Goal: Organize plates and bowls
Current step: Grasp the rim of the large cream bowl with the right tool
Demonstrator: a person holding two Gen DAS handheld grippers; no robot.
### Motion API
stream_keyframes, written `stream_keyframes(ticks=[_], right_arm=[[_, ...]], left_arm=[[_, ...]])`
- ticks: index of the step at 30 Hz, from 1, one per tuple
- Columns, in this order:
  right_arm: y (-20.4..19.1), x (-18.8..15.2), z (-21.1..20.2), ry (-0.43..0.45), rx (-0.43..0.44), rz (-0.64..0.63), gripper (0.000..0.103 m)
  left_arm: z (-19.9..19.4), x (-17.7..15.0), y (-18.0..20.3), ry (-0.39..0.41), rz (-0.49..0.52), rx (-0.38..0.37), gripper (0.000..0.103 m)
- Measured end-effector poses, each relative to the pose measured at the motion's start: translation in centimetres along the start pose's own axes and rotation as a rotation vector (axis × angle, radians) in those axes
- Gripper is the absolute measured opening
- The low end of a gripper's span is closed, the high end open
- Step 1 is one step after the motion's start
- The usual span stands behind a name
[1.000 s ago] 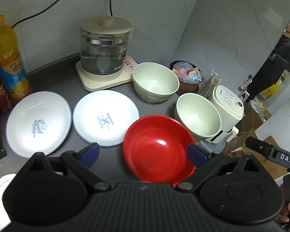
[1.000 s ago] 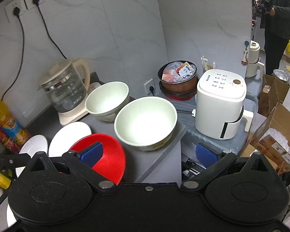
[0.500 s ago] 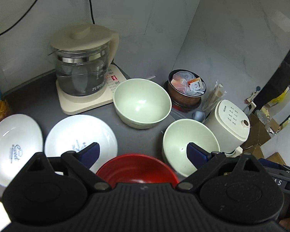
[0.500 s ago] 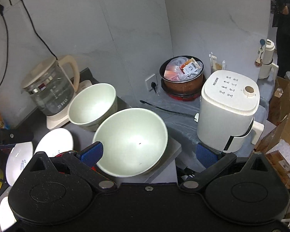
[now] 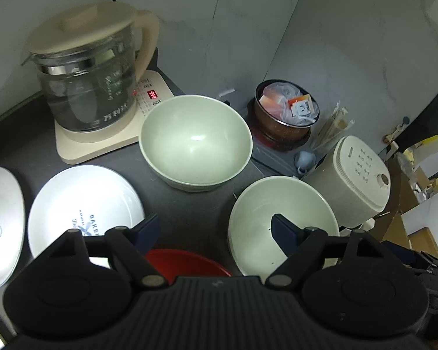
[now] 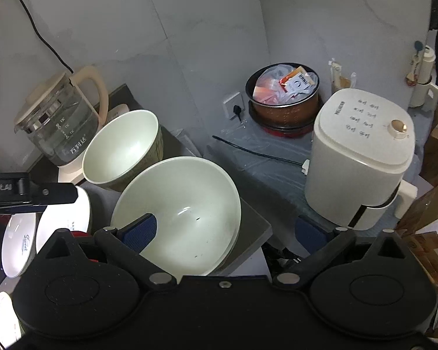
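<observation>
Both tools have been carried forward over the tabletop (image 5: 189, 213), bringing the bowls nearer in view.

Spread wide and holding nothing, the left tool (image 5: 214, 229) is seen above the red bowl (image 5: 187, 264), one finger over the near green bowl (image 5: 280, 227). The right tool (image 6: 224, 232), likewise spread, straddles that bowl's rim at the corner. A second green bowl (image 5: 195, 143) sits by the kettle (image 5: 87, 75), white plates (image 5: 84, 207) alongside.

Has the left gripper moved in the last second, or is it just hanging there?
Yes. The left gripper has gone forward and rightward: the kettle looms larger, the red bowl has slipped almost under it, and one finger now overlaps the near green bowl.
</observation>
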State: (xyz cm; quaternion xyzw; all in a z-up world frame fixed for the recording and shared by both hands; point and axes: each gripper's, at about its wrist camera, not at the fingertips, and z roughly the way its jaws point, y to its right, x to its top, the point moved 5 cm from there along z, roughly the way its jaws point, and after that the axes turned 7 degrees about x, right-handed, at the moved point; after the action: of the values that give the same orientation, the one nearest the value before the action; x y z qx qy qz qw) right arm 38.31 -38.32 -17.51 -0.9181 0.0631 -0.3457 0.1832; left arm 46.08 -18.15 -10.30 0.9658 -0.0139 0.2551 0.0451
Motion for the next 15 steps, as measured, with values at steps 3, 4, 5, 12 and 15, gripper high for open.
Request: stream_keyframes(ticks=[3,4,5,12,15], right_arm=[[0.3,0.1,1.0,-0.029,0.005,0.009,0.083],[0.3,0.1,1.3,-0.034,0.009,0.010,0.080],[0.3,0.0,1.5,-0.038,0.013,0.008,0.079],[0.8,-0.6,3.4,-0.092,0.024,0.033,0.055],[1.0,-0.9,4.1,-0.117,0.029,0.047,0.045]], left_arm=[[1.2,0.1,0.5,-0.030,-0.003,0.002,0.068],[1.6,0.1,0.6,-0.036,-0.006,0.004,0.066],[1.9,0.0,0.7,-0.042,-0.007,0.004,0.061],[4.3,-0.2,1.4,-0.092,-0.009,-0.002,0.047],[5.5,-0.3,1.5,-0.115,-0.024,0.006,0.042]])
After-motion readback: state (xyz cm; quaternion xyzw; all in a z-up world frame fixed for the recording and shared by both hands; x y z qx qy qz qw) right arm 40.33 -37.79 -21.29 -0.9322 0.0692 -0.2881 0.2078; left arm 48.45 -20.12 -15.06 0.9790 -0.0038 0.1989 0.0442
